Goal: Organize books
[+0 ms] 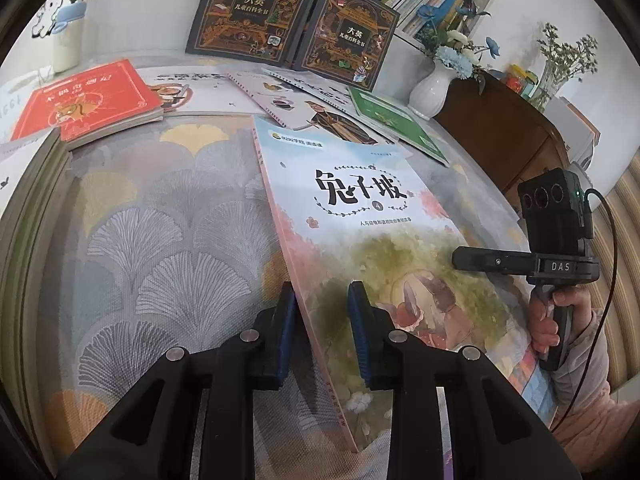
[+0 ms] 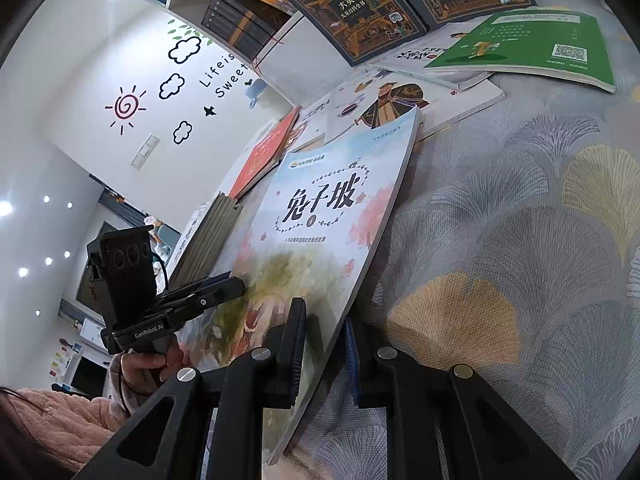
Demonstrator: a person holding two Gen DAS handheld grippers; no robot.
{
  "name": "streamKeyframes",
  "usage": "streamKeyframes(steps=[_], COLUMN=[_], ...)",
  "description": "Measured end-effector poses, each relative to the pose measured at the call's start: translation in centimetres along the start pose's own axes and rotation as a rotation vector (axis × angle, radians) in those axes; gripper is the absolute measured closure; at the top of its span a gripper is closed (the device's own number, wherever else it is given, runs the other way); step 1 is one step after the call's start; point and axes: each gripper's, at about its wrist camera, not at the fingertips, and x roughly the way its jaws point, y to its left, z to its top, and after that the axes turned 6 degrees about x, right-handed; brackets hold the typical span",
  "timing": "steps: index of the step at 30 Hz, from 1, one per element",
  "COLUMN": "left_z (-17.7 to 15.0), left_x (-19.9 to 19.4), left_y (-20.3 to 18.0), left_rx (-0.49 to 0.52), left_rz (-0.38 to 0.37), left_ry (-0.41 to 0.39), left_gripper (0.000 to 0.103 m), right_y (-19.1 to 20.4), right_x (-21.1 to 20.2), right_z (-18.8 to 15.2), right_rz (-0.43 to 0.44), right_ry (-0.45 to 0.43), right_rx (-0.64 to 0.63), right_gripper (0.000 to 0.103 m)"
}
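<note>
Here, in the left wrist view, the pastel book was found tilted off the table, its spine edge taken between the blue pads of the left hand-held gripper. The jaws were nearly closed on that edge, with the pads against the cover. The book was judged thin, light and limp: a softcover likely to sag if held by one edge only, with a glossy, possibly slippery face. The opposite long edge was seen taken by the right hand-held gripper. A red book, a green book and white illustrated books were noted spread behind it, with two dark encyclopedias propped against the shelf and a white vase set well to the right.

In the right wrist view, the same book was seen clamped at its fore-edge by the right hand-held gripper, jaws nearly closed on the thin edge. The left hand-held gripper was seen gripping the far side. A grey stack of books was noted just beside the left edge, touching or nearly so; which could not be told. It was judged the nearest obstacle to any leftward move.
</note>
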Motion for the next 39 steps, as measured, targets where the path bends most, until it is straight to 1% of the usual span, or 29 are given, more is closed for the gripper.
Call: streamKeyframes(steps=[17,19,21,23,24,28,32,37,39], left_z=[0.2,0.1,0.2,0.2,0.3,0.3,1.2,2.7,3.2], left_x=[0.0,0.0,-0.1,-0.2,-0.3,-1.8,-4.0,-7.2,-8.6], left_y=[-0.3,-0.3,-0.2,-0.1,0.0,0.6,-0.5,-0.2,0.2], left_rx=[-0.002,-0.007,-0.016,-0.037,-0.052,-0.110,-0.065,-0.081,-0.072], left_rz=[-0.001,0.002,0.002,-0.007,-0.026,-0.110,-0.108,-0.157,-0.150], left_ry=[0.000,-0.003,-0.007,-0.010,-0.013,-0.064,-0.107,-0.179,-0.207], left_gripper=[0.075,0.075,0.076,0.077,0.078,0.078,0.078,0.078,0.078], right_y=[-0.1,0.1,0.9,1.8,2.2,3.3,5.8,9.3,11.4], right_x=[0.1,0.2,0.2,0.2,0.2,-0.6,-1.5,-2.8,-3.0], right_z=[-0.1,-0.1,-0.3,-0.7,-0.8,-1.2,-1.3,-0.9,-0.4], right_rz=[-0.007,-0.023,-0.066,-0.108,-0.120,-0.085,-0.109,-0.120,-0.119], right_ry=[-0.001,-0.005,-0.025,-0.053,-0.060,-0.081,-0.101,-0.145,-0.168], right_rx=[-0.003,-0.011,-0.032,-0.038,-0.040,-0.036,-0.094,-0.161,-0.212], right_gripper=[0.088,0.088,0.085,0.084,0.084,0.084,0.084,0.084,0.084])
